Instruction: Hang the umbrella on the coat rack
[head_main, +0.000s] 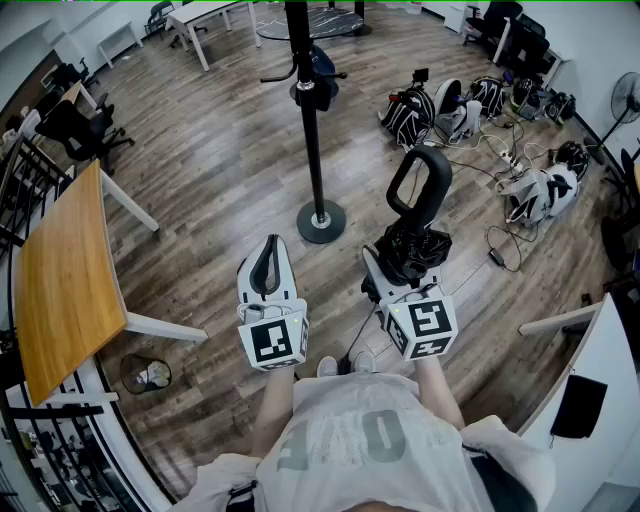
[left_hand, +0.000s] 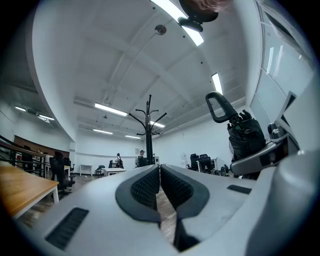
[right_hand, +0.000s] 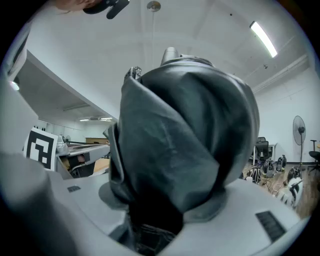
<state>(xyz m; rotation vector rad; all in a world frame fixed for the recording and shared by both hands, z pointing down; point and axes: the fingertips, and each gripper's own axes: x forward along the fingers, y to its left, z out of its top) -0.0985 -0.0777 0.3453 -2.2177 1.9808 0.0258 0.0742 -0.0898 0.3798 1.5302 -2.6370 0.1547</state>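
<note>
The right claw (head_main: 405, 262) is clamped around the umbrella (head_main: 418, 215), pinching the bunched black fabric of its folded body, so the jaws stand wide around that thick bundle. In the right gripper view the dark cloth (right_hand: 185, 140) fills almost everything between the jaws. We judge the low grip is deliberate. It leaves the loop handle (head_main: 420, 180) free at the far end, pointing toward twelve o'clock, and that loop is what has to catch on a hook.

The left claw (head_main: 268, 258) rides alongside at nine o'clock of the right one, with its jaws pressed together on nothing. The left gripper view shows the ribbed pads (left_hand: 172, 187) meeting with no gap. It looks to be a spare hand for now.

The coat rack (head_main: 312, 130) stands at our twelve o'clock, with its round base (head_main: 321, 222) on the wood floor (head_main: 220, 150), ahead of both claws and apart from them. From the left claw we see its curved hooks (left_hand: 149, 117) up high, with the umbrella at three o'clock of them. The hanging is not yet done. We reckon the handle must go up and forward to reach a hook. A wooden tabletop (head_main: 65, 280) sits at nine o'clock, out of the way.
</note>
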